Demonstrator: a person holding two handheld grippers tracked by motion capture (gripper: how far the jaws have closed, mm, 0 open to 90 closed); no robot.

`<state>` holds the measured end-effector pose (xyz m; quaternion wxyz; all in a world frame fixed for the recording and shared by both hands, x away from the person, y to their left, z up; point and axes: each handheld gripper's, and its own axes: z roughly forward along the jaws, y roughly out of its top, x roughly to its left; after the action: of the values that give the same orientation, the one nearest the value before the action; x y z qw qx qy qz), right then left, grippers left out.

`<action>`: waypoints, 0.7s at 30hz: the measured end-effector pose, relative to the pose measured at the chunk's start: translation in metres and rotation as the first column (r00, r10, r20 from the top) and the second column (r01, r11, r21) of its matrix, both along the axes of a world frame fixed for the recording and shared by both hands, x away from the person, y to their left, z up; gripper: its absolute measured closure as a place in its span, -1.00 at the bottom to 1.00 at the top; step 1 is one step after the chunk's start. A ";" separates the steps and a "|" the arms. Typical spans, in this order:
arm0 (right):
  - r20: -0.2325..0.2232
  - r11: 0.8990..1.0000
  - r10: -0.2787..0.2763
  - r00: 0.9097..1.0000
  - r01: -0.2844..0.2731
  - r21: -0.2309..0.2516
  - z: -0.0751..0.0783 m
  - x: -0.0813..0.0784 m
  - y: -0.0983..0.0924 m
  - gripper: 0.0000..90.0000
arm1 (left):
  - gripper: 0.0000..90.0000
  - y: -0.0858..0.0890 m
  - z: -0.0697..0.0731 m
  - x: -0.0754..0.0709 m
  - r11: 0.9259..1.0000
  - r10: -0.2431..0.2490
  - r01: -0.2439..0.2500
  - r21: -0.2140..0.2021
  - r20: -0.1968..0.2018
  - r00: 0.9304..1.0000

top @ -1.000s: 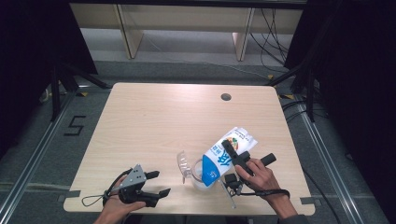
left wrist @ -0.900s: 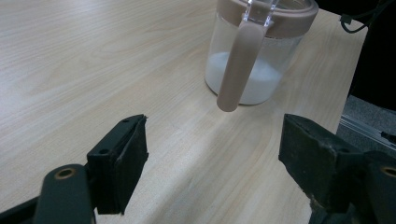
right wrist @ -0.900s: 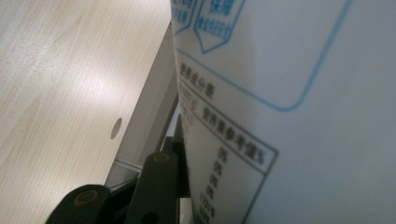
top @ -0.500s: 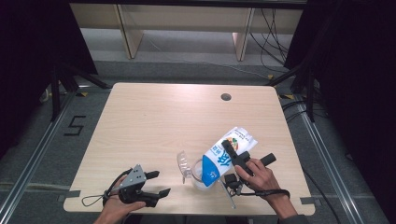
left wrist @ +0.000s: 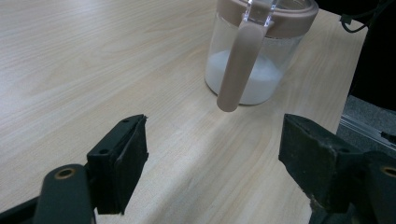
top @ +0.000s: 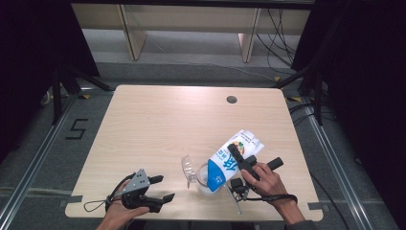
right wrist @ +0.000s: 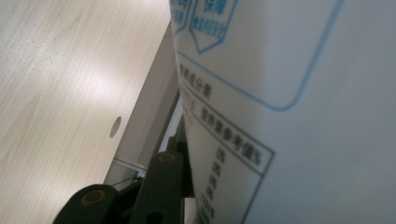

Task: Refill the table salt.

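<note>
We see the right tongs (top: 237, 160) clamped on a blue-and-white milk carton (top: 230, 160), which is tipped over, its blue end down at the mouth of a clear jug (top: 203, 179) and its white end raised up and away from the jug. The jaws have just been closing a little further, with the carton between them. In the right gripper view the carton's printed side presses against one black jaw. The jug stands on the pale wooden table (top: 158, 129), near the table's front edge and a little right of its middle. Its clear flip lid (top: 186, 166) stands open on the side of the jug away from the carton. In the left gripper view the jug (left wrist: 254, 65) has a brown rim and a brown handle (left wrist: 238, 70), and white liquid lies in its bottom. The left tongs (top: 160, 201) rest on the table well to the left of the jug, their jaws spread wide and holding nothing, pointing toward the jug.
</note>
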<state>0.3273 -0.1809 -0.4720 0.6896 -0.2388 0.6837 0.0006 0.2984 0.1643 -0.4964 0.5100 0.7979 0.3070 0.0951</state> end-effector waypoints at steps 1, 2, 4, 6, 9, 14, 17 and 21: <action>-0.002 1.000 -0.001 1.000 0.001 0.002 0.000 0.000 0.000 0.64 | -0.49 0.000 0.000 0.000 1.000 -0.002 0.002 -0.002 -0.001 1.000; 0.000 1.000 0.000 1.000 0.000 0.000 0.000 0.000 0.000 0.64 | -0.49 0.000 0.000 0.000 1.000 -0.002 0.002 -0.002 0.000 1.000; 0.004 1.000 0.001 1.000 -0.001 -0.003 0.000 0.000 0.000 0.65 | -0.49 0.000 0.000 0.000 1.000 0.000 0.000 0.000 0.000 1.000; 0.005 1.000 -0.002 1.000 0.002 -0.003 0.001 0.000 0.000 0.65 | -0.49 0.000 0.000 0.000 1.000 0.001 -0.001 0.002 0.000 1.000; 0.006 1.000 -0.005 1.000 0.005 -0.002 0.002 0.000 0.000 0.66 | -0.49 0.000 0.000 0.000 1.000 -0.003 0.003 0.000 -0.001 1.000; 0.012 1.000 -0.003 1.000 0.003 0.008 0.003 0.000 0.000 0.68 | -0.49 0.000 0.000 0.000 1.000 -0.002 0.002 -0.001 -0.001 1.000; 0.056 0.996 0.071 0.996 -0.067 -0.061 0.011 0.002 0.004 0.70 | -0.49 0.000 0.000 0.000 1.000 -0.004 0.004 -0.001 -0.002 1.000; 0.047 0.996 0.056 0.997 -0.053 -0.065 0.012 0.002 0.005 0.71 | -0.49 0.000 0.000 0.000 1.000 -0.002 0.002 0.000 -0.001 1.000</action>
<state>0.3290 -0.1764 -0.4595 0.6978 -0.2792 0.6596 -0.0081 0.2985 0.1643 -0.4965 0.5101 0.7982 0.3064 0.0941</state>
